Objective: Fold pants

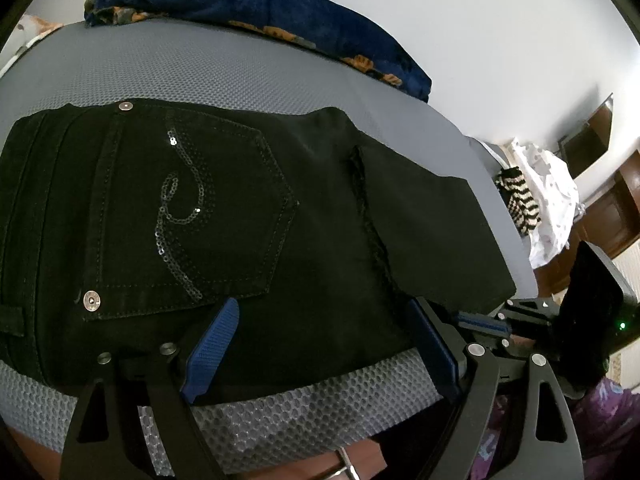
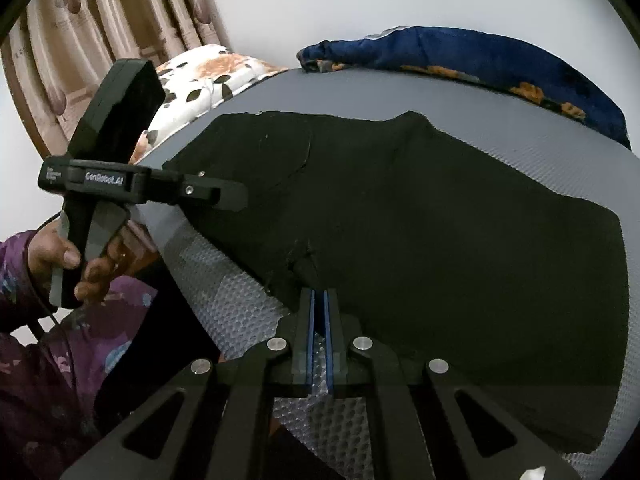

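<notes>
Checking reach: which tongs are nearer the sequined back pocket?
Left. The left tongs sit open just below the pocket; the right tongs are shut farther along the pants.

left gripper [image 1: 324, 344] spread wide; right gripper [image 2: 319, 300] pressed closed.

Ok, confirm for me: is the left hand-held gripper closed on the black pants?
No, the left hand-held gripper is open, its blue pads spread wide over the black pants.
</notes>
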{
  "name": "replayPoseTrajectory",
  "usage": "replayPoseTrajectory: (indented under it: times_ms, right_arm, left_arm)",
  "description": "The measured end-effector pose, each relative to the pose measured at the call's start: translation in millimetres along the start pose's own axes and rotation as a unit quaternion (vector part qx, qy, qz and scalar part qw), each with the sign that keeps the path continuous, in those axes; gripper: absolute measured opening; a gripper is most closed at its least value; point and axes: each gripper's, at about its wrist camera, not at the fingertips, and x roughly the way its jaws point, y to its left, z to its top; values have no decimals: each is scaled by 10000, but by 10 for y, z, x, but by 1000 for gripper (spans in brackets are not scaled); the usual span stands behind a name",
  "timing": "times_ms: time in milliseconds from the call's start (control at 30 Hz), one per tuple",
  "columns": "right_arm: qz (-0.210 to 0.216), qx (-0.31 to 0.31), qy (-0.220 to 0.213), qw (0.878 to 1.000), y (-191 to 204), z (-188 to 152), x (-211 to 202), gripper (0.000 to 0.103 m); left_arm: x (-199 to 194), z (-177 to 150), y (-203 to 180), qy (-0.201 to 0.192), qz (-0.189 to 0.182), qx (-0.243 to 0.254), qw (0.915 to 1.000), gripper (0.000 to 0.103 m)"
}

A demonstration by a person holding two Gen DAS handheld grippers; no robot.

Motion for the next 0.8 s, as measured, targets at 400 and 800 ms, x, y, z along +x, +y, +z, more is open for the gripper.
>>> replayPoseTrajectory:
  times_ms: [400, 800]
  right_arm:
    - [1178, 1352, -430, 9829, -490, 27, -241, 12]
    - [1135, 3721, -1109, 9145, -1464, -396, -518, 53]
  left_arm:
    - [143, 309, -119, 260, -724, -222, 9968, 86]
    - [790, 728, -547, 1028, -760, 251, 9915, 87]
